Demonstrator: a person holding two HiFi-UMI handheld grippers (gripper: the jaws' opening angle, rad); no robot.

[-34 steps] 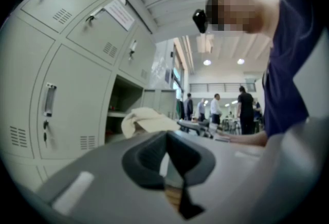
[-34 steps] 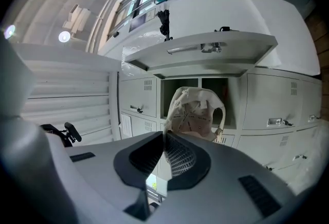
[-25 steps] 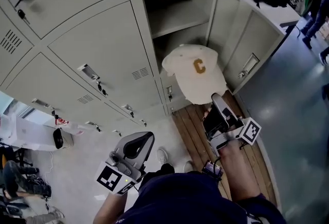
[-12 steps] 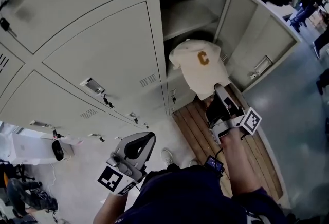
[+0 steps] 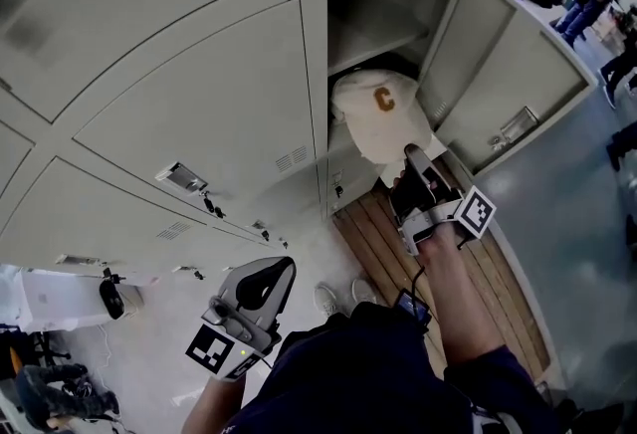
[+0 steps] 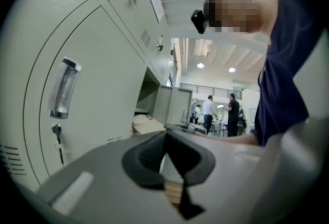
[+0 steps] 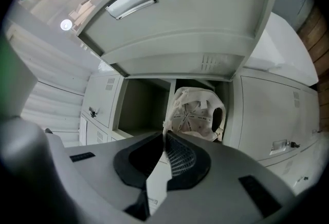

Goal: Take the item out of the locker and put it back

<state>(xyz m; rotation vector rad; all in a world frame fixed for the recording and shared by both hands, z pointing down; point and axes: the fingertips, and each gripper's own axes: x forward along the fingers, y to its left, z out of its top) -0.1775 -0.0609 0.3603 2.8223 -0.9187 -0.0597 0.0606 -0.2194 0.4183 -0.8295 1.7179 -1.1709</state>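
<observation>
A cream baseball cap (image 5: 381,109) with an orange letter C hangs at the mouth of the open locker compartment (image 5: 373,24), below its inner shelf. My right gripper (image 5: 410,158) is shut on the cap's brim from below. In the right gripper view the cap's (image 7: 198,115) underside with its seam tapes faces me, and the brim runs down between the jaws of the right gripper (image 7: 165,141). My left gripper (image 5: 269,278) hangs low at the left, shut and holding nothing; in the left gripper view its jaws meet in front of the left gripper (image 6: 165,141).
The locker door (image 5: 518,74) stands swung open to the right. Closed grey lockers (image 5: 199,94) fill the wall at the left. A wooden slat platform (image 5: 378,243) lies at the locker's foot. People stand far off at the upper right.
The right gripper has carried the cap up and forward, from in front of the lockers to the open compartment's mouth. The left gripper has stayed low at the left.
</observation>
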